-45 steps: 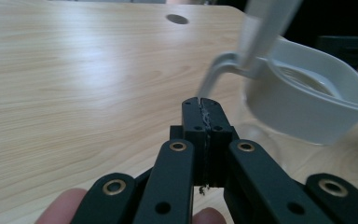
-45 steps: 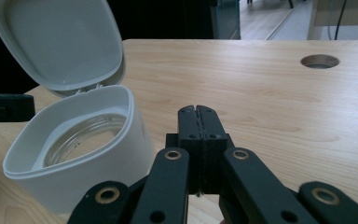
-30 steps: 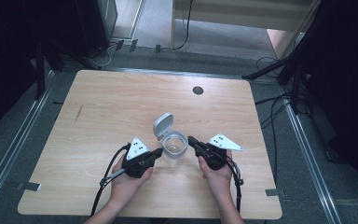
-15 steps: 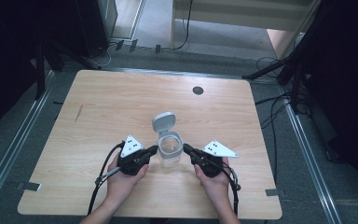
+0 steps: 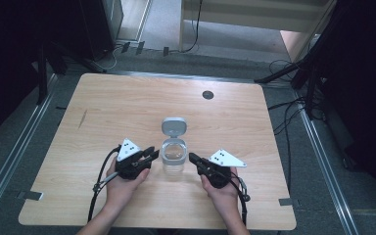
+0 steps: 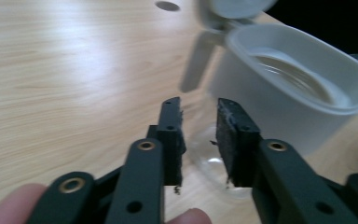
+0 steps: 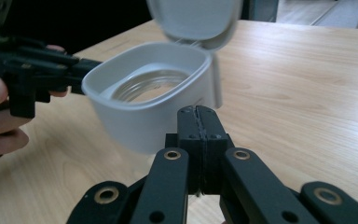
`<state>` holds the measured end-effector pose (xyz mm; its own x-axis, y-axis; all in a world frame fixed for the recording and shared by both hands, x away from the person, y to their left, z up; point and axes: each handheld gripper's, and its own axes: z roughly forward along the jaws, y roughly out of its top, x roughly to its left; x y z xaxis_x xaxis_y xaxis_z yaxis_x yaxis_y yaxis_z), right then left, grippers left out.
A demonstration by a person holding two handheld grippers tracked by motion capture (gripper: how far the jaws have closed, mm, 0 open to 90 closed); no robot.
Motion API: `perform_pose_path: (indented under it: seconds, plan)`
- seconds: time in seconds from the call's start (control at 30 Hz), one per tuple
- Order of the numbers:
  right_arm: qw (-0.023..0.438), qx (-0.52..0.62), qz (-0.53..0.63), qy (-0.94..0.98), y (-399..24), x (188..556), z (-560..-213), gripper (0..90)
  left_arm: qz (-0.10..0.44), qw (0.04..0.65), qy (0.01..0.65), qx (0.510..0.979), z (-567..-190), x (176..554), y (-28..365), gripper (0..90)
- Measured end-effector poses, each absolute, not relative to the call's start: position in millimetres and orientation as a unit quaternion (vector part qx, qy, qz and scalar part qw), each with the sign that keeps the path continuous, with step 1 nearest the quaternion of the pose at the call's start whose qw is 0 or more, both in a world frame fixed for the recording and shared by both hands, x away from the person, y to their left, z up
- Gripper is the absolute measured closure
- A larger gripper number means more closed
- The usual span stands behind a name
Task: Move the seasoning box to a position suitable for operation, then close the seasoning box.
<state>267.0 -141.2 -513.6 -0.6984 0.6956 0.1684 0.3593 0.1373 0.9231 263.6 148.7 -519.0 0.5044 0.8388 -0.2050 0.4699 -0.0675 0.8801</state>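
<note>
Two grippers flank clear jar (image 5: 174,155), hinged lid (image 5: 174,126) up: left gripper (image 5: 152,154) at 9 o'clock, jaws parted; right gripper (image 5: 194,158) at 3, jaws closed, empty.

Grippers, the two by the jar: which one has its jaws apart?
The left gripper: a gap shows between its jaws, beside the jar. The right gripper has its jaws pressed together.

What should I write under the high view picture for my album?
Two hand-held grippers, left and right, flank a clear jar with its flip lid open on a wooden table.
</note>
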Motion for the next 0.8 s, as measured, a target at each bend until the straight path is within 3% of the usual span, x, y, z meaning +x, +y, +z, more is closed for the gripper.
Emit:
perform_pose_path:
  seconds: [0.13, 0.17, 0.33, 0.5, 0.67, 0.8]
  plan:
    - [0.152, 0.370, 0.554, 0.730, -147, 273, -513, 90.0, 0.209, 0.501, 0.492, 0.681, -525, 268, 189, 55.8]
    - [0.154, 0.375, 0.553, 0.728, -149, 277, -513, 90.0, 0.213, 0.501, 0.500, 0.674, -527, 268, 201, 48.4]
    - [0.158, 0.382, 0.551, 0.725, -150, 281, -510, 90.0, 0.252, 0.492, 0.540, 0.635, -534, 262, 261, 39.8]
    - [0.162, 0.382, 0.556, 0.720, -151, 285, -506, 90.0, 0.266, 0.474, 0.565, 0.620, -540, 254, 307, 34.1]
    - [0.161, 0.384, 0.556, 0.720, -150, 290, -505, 90.0, 0.265, 0.463, 0.553, 0.640, -547, 245, 320, 31.4]
    - [0.161, 0.385, 0.554, 0.720, -148, 293, -503, 89.9, 0.252, 0.481, 0.559, 0.626, -550, 246, 323, 31.4]
